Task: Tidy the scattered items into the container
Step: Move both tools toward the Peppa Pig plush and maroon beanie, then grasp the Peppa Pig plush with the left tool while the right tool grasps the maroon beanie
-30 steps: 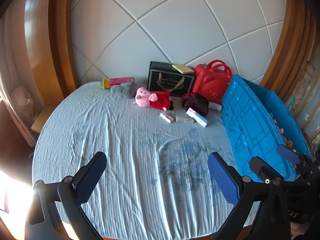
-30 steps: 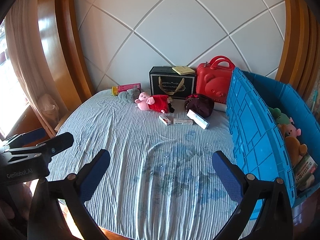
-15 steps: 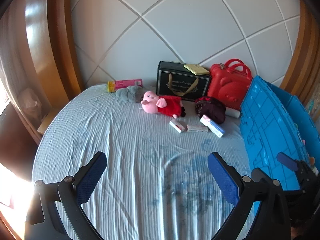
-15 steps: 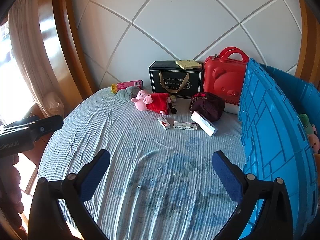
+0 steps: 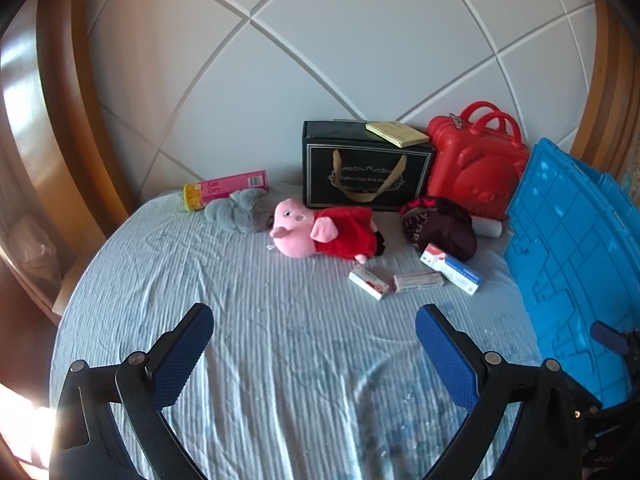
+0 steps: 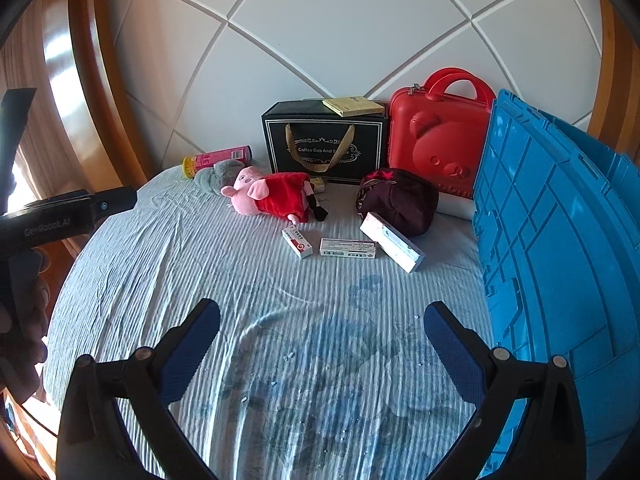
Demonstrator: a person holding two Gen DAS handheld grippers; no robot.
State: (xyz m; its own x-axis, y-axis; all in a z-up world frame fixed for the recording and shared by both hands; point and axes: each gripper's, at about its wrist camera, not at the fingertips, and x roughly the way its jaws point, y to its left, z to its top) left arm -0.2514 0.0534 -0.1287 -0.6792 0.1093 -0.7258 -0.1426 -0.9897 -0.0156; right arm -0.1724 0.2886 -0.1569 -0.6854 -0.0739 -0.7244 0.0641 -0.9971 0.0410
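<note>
Scattered boxes (image 6: pixel 348 248) nearer now, both jaws unchanged, agape

My tongs' pads (image 5: pixel 448 360) are showing dark blue with a fine dotted texture on black arms. The sheet (image 6: pixel 200 272) is lying pale blue, ribbed, with a darker blue print. The crate (image 6: pixel 560 260) is glowing bright blue. The plush pig (image 5: pixel 296 230) is wearing pink under a red dress, beside a grey plush (image 5: pixel 240 214). The case (image 6: pixel 440 148) is shining red; the gift box (image 6: pixel 324 144) is sitting black with gold trim.
</note>
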